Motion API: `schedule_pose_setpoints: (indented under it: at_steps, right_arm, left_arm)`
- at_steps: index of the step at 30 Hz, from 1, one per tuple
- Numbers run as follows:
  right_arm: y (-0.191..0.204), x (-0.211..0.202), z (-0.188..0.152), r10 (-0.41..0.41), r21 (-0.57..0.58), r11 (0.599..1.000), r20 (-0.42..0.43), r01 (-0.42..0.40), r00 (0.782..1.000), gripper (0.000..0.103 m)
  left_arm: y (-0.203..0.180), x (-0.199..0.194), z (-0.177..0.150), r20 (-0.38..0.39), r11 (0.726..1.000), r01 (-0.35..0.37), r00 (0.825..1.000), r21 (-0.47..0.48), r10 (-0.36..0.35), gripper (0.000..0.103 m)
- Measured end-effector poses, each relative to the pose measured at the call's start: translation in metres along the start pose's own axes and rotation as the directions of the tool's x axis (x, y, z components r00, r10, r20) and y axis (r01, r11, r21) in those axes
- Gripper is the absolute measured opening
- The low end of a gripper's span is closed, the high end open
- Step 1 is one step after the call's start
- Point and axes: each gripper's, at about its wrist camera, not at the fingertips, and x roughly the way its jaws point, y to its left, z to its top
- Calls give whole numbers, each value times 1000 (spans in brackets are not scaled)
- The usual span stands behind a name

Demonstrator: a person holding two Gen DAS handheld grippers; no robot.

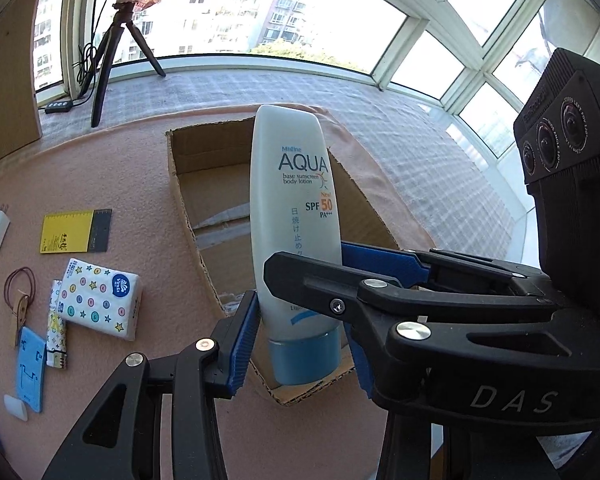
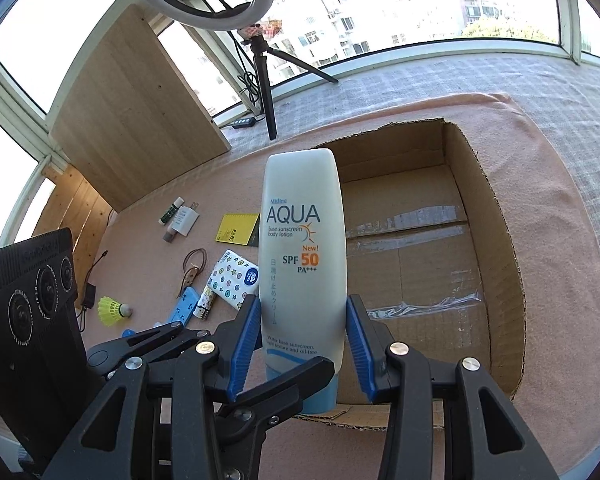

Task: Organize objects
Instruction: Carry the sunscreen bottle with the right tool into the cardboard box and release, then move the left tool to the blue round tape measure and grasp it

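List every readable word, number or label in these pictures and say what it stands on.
"Mistine AQUA base sunscreen body lotion", "New! SPF 50 PA+++", "Water base sunscreen, light texture and oil-free", plus Japanese characters: tube, clamped by the left gripper and right gripper.
"DAS": the right gripper's arm, seen by the left wrist camera.
Print on the yellow pad, tissue pack and camera block: too small to read.

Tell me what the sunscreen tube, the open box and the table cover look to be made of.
Sunscreen tube: smooth, slightly glossy white plastic with printed lettering and a translucent blue cap.
Open box: raw brown corrugated cardboard; fluting shows along its cut rim, clear tape shines on the floor.
Table cover: soft matt pink fabric, probably fleece; it wrinkles at the edges.
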Motion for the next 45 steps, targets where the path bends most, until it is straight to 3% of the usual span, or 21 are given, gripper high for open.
schedule_pose_setpoints:
  at_steps: [1, 2, 3, 4, 5, 12, 22, 28, 30, 35, 41, 45]
  right_arm:
    - [0, -1, 0, -1, -4, 1000, 7, 1, 1000, 40]
    - [0, -3, -1, -14, -5, 1000, 20, 14, 1000, 49]
    - [0, -5, -1, -35, -2, 999, 28, 35, 999, 58]
    - [0, -7, -1, -52, -1, 999, 37, 52, 998, 74]
    - [0, -10, -2, -69, 2, 998, 57, 69, 996, 78]
    - [2, -18, -2, -83, 13, 997, 83, 82, 993, 78]
    - [22, -9, -7, -21, -18, 1000, 68, 22, 997, 78]
    - [49, 0, -12, 21, -84, 996, 74, -15, 997, 78]
    - [59, 3, -15, 42, -109, 994, 85, -32, 996, 78]
    - [82, 15, -21, 117, -149, 983, 85, -103, 989, 78]
    - [123, 43, -32, 122, -245, 962, -6, -119, 993, 78]
    - [150, 61, -38, 129, -306, 941, -69, -144, 989, 77]
  left_arm:
    - [-1, -1, 0, 8, 1000, -17, 1000, 7, 17, 53]
    - [0, -2, 0, 12, 999, -32, 999, 10, 32, 68]
    - [1, -4, 0, 21, 999, -36, 999, 11, 35, 72]
    - [2, -5, -1, 24, 999, -38, 999, 15, 38, 72]
    - [4, -6, -1, 22, 999, -44, 999, 19, 43, 72]
    - [19, -15, -12, 13, 998, -66, 998, -3, 67, 72]
    - [62, -38, -43, -8, 988, -135, 991, -76, 135, 73]
    - [96, -63, -66, -8, 970, -204, 979, -130, 205, 84]
    - [111, -73, -75, -12, 959, -235, 972, -156, 236, 88]
    - [154, -102, -106, -29, 920, -307, 951, -244, 309, 89]
    - [207, -134, -144, -58, 856, -375, 923, -355, 381, 89]
    - [233, -154, -165, -64, 810, -428, 895, -402, 441, 89]
